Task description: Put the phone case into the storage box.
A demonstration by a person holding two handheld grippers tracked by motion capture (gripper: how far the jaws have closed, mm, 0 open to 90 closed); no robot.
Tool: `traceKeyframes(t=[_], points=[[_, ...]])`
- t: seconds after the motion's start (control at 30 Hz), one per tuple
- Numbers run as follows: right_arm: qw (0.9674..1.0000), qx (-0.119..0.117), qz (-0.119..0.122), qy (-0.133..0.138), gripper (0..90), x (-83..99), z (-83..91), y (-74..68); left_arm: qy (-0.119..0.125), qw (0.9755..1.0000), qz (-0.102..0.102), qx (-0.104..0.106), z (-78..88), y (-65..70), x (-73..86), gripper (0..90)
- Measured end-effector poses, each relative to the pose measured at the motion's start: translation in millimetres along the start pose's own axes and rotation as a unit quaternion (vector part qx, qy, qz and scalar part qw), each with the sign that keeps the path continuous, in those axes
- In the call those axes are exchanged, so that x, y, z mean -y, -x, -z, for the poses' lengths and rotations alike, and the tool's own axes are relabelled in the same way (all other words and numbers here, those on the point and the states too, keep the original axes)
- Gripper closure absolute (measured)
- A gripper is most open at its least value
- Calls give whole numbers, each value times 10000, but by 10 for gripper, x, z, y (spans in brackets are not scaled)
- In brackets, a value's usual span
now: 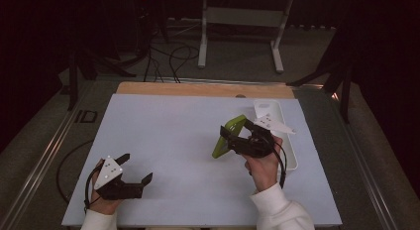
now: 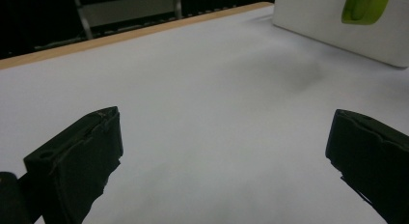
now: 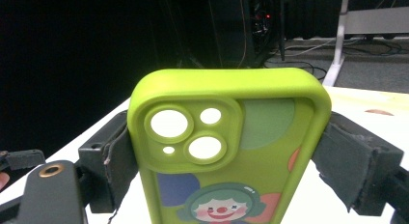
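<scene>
Clamped between both fingers of my right gripper (image 1: 229,137) is one green phone case (image 3: 226,151), lifted above the table (image 1: 163,141) beside one white tray (image 1: 292,155). My left gripper (image 1: 136,168) rests spread wide on the table, holding nothing.

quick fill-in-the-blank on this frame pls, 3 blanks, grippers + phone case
1. The right gripper is shut on a phone case whose main colour is ____.
2. The left gripper has its jaws ____ and holds nothing.
3. The cartoon figure printed on the case is a ____.

Missing words: green; open; clown
</scene>
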State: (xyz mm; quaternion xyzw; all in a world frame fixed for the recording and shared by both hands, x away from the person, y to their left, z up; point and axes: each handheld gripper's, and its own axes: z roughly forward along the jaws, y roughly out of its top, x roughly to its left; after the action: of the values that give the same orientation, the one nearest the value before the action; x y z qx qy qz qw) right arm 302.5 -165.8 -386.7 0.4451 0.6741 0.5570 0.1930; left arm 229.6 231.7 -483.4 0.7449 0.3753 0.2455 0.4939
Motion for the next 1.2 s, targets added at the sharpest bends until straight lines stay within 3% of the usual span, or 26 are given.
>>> traceKeyframes(t=[0.33, 1.2], points=[[10000, 61, 0, 36, 159, -49, 24, 56, 47, 9999, -55, -134, 31, 3, 19, 0], [9996, 240, -39, 167, 159, -269, 37, 239, -23, 9998, -89, -166, 11, 22, 31, 0]])
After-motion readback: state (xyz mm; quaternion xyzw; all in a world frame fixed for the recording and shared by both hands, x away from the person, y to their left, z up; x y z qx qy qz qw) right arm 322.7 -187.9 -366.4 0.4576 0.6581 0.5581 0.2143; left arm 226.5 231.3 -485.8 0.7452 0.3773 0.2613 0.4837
